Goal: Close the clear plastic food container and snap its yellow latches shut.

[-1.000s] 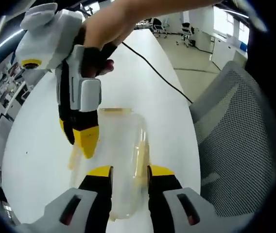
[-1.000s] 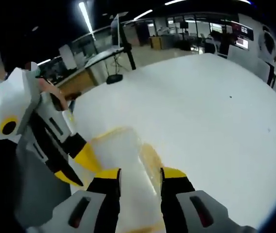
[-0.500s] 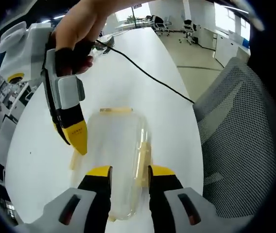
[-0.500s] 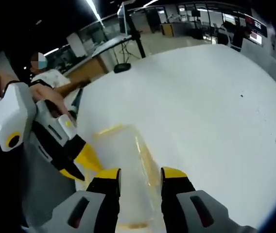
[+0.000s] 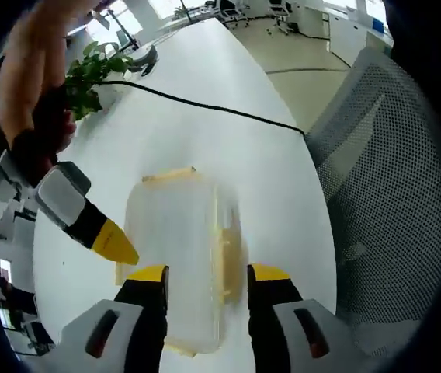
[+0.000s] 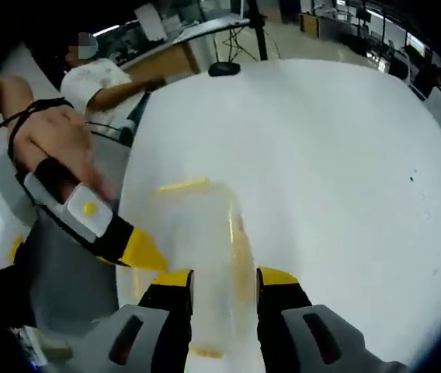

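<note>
Now both tongs, left (image 5: 202, 273) and right (image 6: 225, 277), jaws apart, empty above the closed container (image 5: 180, 252).

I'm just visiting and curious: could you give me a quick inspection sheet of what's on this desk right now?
Surface: white table, bare around the container.
Job's things: clear container, lid on; yellow latches along its edges.
Clutter: green plant at the far end.
Grippers: left gripper and right gripper, jaws open either side of the container.
Cables: black cable crossing the table.
Surroundings: mesh chair; a seated person beyond the table.
</note>
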The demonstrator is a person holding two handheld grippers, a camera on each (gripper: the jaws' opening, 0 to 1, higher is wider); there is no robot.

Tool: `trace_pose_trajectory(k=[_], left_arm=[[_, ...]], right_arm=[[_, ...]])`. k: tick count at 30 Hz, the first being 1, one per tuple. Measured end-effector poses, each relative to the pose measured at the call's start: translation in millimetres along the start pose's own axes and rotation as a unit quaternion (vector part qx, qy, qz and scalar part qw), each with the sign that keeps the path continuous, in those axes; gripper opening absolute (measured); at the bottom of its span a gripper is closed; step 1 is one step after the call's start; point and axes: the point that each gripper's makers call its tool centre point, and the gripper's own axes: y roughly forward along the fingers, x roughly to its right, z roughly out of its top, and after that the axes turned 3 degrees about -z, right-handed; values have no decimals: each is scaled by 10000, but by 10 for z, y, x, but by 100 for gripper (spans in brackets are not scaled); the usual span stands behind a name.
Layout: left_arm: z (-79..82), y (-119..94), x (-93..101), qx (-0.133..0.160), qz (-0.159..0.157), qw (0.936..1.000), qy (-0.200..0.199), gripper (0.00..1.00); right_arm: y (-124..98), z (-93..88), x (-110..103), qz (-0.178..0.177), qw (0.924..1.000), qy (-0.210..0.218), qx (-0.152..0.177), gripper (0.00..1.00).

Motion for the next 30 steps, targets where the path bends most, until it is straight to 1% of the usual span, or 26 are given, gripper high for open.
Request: trace_pose_trajectory(k=[1, 3, 4, 5, 6, 8, 9, 10, 14, 15, 17, 18, 19, 20, 22, 23, 24, 26, 28, 30], left_arm=[[3, 3, -17, -39, 24, 10000, -2, 39], [-7, -3, -28, -153, 86, 9998, 33, 37], [-19, 5, -34, -255, 122, 9995, 134, 36], [-26, 5, -40, -346, 158, 9989, 263, 36], [-30, 14, -41, -455, 186, 9983, 324, 36], [-5, 41, -32, -508, 212, 9980, 297, 37], [-13, 45, -34, -575, 243, 9975, 339, 37], [-11, 48, -34, -660, 261, 9964, 463, 37], [-14, 59, -30, -777, 305, 9958, 387, 38], [-17, 61, -31, -813, 311, 9954, 395, 38], [-27, 63, -35, -874, 331, 9948, 397, 39], [-28, 60, -36, -898, 329, 9947, 389, 39], [-29, 68, -36, -936, 335, 9943, 375, 39], [-29, 74, -38, -962, 343, 9941, 355, 39], [-31, 77, -44, -1006, 343, 9939, 299, 39], [-34, 77, -45, -1020, 341, 9938, 271, 38], [-36, 78, -46, -1025, 355, 9938, 246, 38], [-34, 85, -47, -1040, 407, 9936, 191, 38], [-30, 92, -48, -1054, 446, 9933, 163, 37], [-31, 95, -51, -1055, 463, 9933, 127, 37]], right_arm=[[7, 0, -6, 4, 10000, 3, -25, 30], [32, -38, -15, -41, 9996, -167, -223, 28], [50, -44, 0, -109, 9986, -432, -277, 28], [54, -4, -47, -23, 9994, -308, -170, 28], [64, -6, -40, -38, 9994, -285, -215, 29], [58, -18, -34, -22, 9990, -330, -287, 29], [57, -34, -37, 13, 9985, -406, -358, 29], [63, -36, -37, 13, 9983, -413, -414, 29], [82, -38, -39, -3, 9973, -393, -612, 29], [79, -42, -44, -28, 9962, -481, -731, 29], [78, -32, -54, -95, 9951, -538, -827, 29], [74, -32, -54, -121, 9940, -664, -859, 29], [70, -63, -60, -122, 9907, -910, -1002, 30], [73, -68, -64, -132, 9890, -1023, -1063, 30], [93, -57, -61, -217, 9888, -861, -1204, 30], [98, -54, -62, -233, 9879, -883, -1257, 29], [97, -60, -62, -215, 9860, -996, -1321, 29], [99, -57, -36, -153, 9873, -865, -1325, 29], [96, -71, -26, 16, 9891, -788, -1247, 29], [94, -71, -32, 59, 9893, -777, -1234, 29]])
